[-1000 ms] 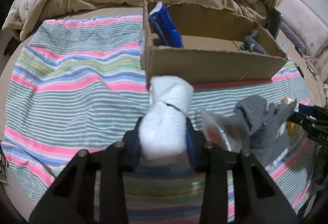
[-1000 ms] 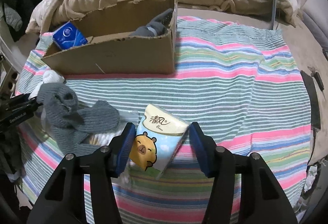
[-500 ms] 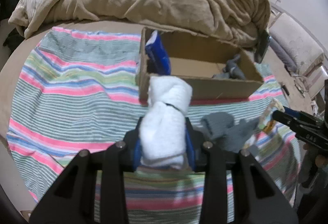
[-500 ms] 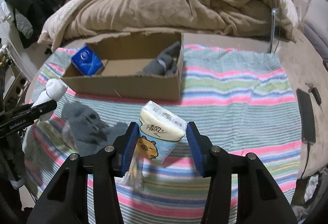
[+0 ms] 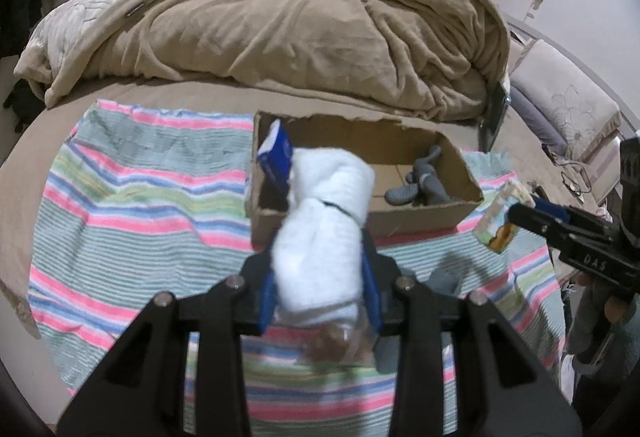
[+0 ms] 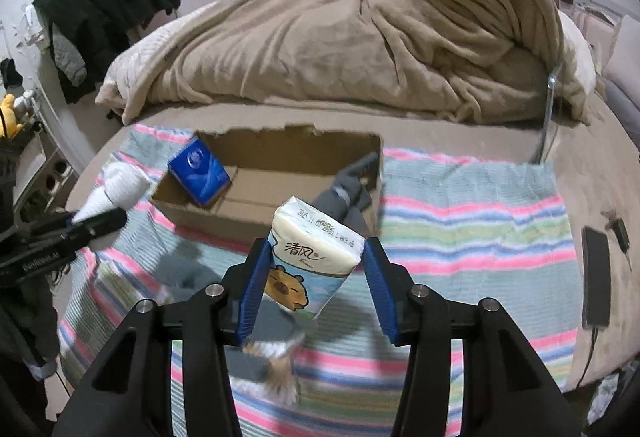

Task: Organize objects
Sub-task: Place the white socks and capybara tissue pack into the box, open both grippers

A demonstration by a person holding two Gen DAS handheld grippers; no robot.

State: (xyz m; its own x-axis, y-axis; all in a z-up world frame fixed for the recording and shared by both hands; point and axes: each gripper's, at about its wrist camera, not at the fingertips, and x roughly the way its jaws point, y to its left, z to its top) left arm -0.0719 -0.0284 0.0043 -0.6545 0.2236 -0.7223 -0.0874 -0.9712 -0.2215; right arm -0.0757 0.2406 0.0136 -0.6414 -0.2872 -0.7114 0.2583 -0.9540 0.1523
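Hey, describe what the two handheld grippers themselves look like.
Both match: the left gripper and right gripper have matte black angular frames with triangular cut-outs, silver screws, and blue ribbed pads. Small pale lettering runs along the side of each black finger.

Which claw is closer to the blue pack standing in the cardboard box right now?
Left. The left claw, holding the white rolled socks, sits just before the blue pack. The right claw, gripping the tissue pack, is farther along the cardboard box.
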